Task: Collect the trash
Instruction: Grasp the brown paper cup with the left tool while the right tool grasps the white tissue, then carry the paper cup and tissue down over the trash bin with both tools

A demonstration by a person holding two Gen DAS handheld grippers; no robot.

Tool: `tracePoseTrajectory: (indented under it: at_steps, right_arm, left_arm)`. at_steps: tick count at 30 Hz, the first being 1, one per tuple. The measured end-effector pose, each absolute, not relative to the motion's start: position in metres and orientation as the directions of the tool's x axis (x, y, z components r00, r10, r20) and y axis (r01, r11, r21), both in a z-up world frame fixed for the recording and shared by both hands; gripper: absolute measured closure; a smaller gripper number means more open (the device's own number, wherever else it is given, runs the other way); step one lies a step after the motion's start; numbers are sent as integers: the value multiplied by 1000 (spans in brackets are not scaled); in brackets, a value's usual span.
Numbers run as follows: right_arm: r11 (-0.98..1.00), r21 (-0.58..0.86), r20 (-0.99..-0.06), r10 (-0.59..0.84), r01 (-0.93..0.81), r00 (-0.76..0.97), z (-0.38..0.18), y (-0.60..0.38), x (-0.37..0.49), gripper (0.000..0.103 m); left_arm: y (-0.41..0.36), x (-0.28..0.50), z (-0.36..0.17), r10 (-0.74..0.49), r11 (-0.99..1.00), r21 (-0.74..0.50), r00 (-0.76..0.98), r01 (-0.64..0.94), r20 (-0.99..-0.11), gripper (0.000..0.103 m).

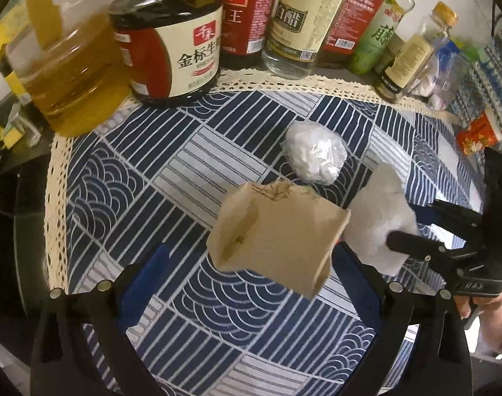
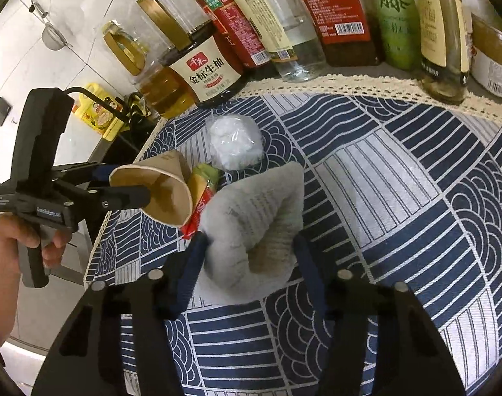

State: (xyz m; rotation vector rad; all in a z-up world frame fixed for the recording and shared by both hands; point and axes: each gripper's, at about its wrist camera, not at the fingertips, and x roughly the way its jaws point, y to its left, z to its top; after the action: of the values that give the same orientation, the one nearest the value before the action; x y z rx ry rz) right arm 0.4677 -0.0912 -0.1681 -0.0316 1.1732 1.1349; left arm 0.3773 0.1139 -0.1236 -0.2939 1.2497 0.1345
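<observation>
On the blue-and-white patterned tablecloth [image 1: 151,171] with its lace border, the trash lies together near the left edge. The left gripper [image 1: 254,247] points steeply down with its jaws spread wide. A brown paper bag [image 1: 277,227] sits between them with its mouth to the side, and I see no pad pressing on it, though the view from the right gripper hides part of this. Just beside the bag lies a red-and-green snack wrapper [image 2: 201,194], and behind it a white ball wrapped in clear plastic [image 1: 313,151]. The right gripper [image 2: 251,247] has its blue pads against both flanks of a crumpled white paper [image 2: 251,211] with faint print – it pinches this paper, whose lower part rests on the cloth. A hand [image 2: 23,237] holds the handle of the left gripper. Along the back edge stand the bottles: a jug of yellow oil [image 1: 72,76], a dark soy sauce jug [image 1: 171,49] and a clear vinegar bottle [image 1: 293,26] – all upright.
</observation>
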Motion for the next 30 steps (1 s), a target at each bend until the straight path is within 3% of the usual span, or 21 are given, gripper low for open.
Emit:
tracePoseTrajectory:
  at_steps: [4,10,15,17,19,30]
  right_arm:
    - [476,514,-724,687,-714,-63,-167,-94,470,68]
    - [469,504,-720,692,-725,-52,-161,-98,470,79]
    - [471,501,-715,698,-726,-41,-156,-103,471,85]
    - [473,500,-713,700,-725,-36,-154,-106,472,87]
    - [472,500,-710,704,-726,-31,-151,-107,471,88]
    - [484,490,-705,709,-725,-3,-139,-121,464,91]
  left_arm:
    - [113,384,-129,-71,961,-147,309,-233,-948,7]
    - [117,391,-139,-85,956,-159,288,-246,-954,9]
    - [117,392,-139,-95,959,-164,285,-232,-954,37]
    - [115,392,-138,-91,961,-160,288,-224,-953,39]
    - [114,392,-136,-92,963,-160,294,-218,-951,49]
    - [108,379,-119,-63,966,-141,335,-216,-940,50]
